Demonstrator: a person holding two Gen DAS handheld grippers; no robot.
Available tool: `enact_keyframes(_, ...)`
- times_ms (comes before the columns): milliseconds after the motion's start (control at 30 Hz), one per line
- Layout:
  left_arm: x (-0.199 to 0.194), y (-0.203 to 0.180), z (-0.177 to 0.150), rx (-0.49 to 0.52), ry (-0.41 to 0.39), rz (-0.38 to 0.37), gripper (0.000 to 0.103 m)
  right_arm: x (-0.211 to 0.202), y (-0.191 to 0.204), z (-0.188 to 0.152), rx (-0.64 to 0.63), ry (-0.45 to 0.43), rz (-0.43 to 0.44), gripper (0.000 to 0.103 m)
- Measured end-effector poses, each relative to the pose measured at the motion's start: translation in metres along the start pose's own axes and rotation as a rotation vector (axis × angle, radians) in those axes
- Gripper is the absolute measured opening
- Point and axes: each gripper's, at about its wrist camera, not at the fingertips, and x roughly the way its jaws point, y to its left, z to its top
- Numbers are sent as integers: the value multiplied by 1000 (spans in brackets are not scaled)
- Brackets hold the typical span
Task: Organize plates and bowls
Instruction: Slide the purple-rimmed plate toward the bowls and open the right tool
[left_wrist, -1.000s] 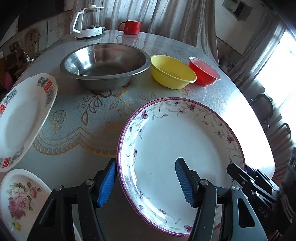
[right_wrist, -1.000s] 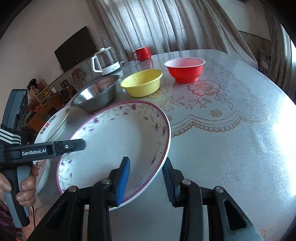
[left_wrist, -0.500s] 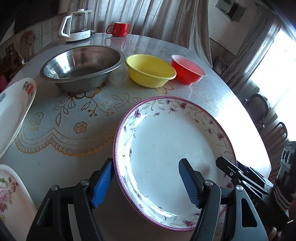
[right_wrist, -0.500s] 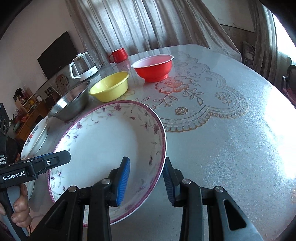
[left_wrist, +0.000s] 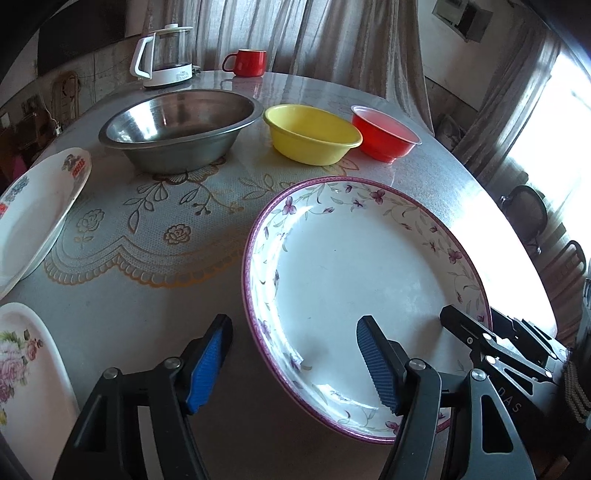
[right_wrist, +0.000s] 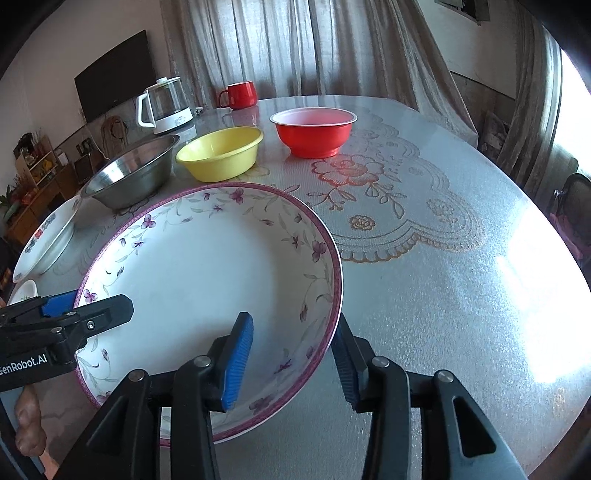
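Observation:
A large white plate (left_wrist: 369, 291) with a purple rim and small flowers lies on the table at its near side. My left gripper (left_wrist: 291, 365) is open and straddles the plate's left rim without touching it. My right gripper (right_wrist: 291, 363) straddles the plate (right_wrist: 207, 280) at its right rim. Its jaws are opening, and the inner pad stands clear of the china. Across the plate, each view shows the other gripper's black fingers (left_wrist: 491, 343) (right_wrist: 107, 306). Behind stand a steel bowl (left_wrist: 177, 129), a yellow bowl (left_wrist: 310, 133) and a red bowl (left_wrist: 384, 136).
A white plate with red and blue marks (left_wrist: 37, 210) and a rose-patterned plate (left_wrist: 22, 362) lie at the left edge. A kettle (left_wrist: 166, 51) and a red mug (left_wrist: 245, 62) stand at the far edge. Bare tablecloth (right_wrist: 443, 277) spreads to the right. Chairs (left_wrist: 528, 218) stand beyond.
The left jaws have spread and their left pad now stands off the rim it was against. The right jaws have widened around the opposite rim. The plate sits further right in the left view.

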Motion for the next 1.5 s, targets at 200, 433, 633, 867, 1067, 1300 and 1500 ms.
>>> enact_keyframes(200, -8, 17, -11, -62, -52, 19, 89, -5, 5, -4, -2, 14, -19, 45)
enact_keyframes(433, -13, 24, -15, -89, -60, 17, 103, -10, 13, -7, -23, 17, -48, 50)
enact_keyframes(633, -37, 17, -14, -42, -155, 53, 103, -19, 20, -9, -49, -27, -116, 50)
enact_keyframes(867, -61, 21, -13, -48, -253, 127, 103, -38, 30, -6, -92, -134, -204, 55)
enact_keyframes(1067, -74, 45, -17, -139, -245, 103, 102, -53, 47, -1, -141, -195, -186, 62)
enact_keyframes(1300, -100, 71, -19, -170, -302, 131, 101, -50, 77, 3, -209, -189, -108, 62)
enact_keyframes(1500, -112, 110, -23, -260, -304, 165, 101, -46, 107, 8, -266, -183, -42, 62)
